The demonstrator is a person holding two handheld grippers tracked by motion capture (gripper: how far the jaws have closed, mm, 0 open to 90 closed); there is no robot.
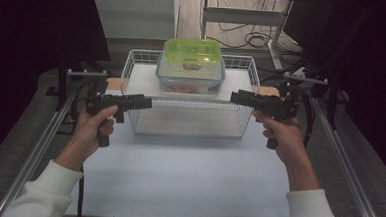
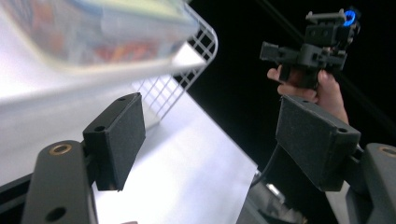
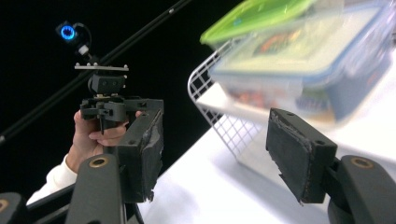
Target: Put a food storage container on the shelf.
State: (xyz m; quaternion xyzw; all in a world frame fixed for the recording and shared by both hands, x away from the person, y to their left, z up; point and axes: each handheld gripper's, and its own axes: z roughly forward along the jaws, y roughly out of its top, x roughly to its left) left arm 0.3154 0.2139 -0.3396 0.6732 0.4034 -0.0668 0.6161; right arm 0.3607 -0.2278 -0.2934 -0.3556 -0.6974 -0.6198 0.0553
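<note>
A white wire basket (image 1: 132,75) stands at the back middle of the white table (image 1: 187,178). A white board (image 1: 142,81) lies across its top. On the board sits a clear box with a blue rim (image 1: 190,77), and a green-lidded box (image 1: 192,51) is stacked on that. My left gripper (image 1: 148,102) hovers in front of the basket's left side and points right. My right gripper (image 1: 233,96) hovers at the basket's right side and points left. In the left gripper view the left gripper (image 2: 210,126) stands open and holds nothing. The right gripper (image 3: 217,144) is likewise open and holds nothing.
Metal rails run along the table's left side (image 1: 38,150) and right side (image 1: 348,166). Cables (image 1: 254,39) lie on the floor behind the basket. Black curtains hang at both sides. The basket's corner (image 2: 196,51) and the stacked boxes (image 3: 308,60) look blurred in the gripper views.
</note>
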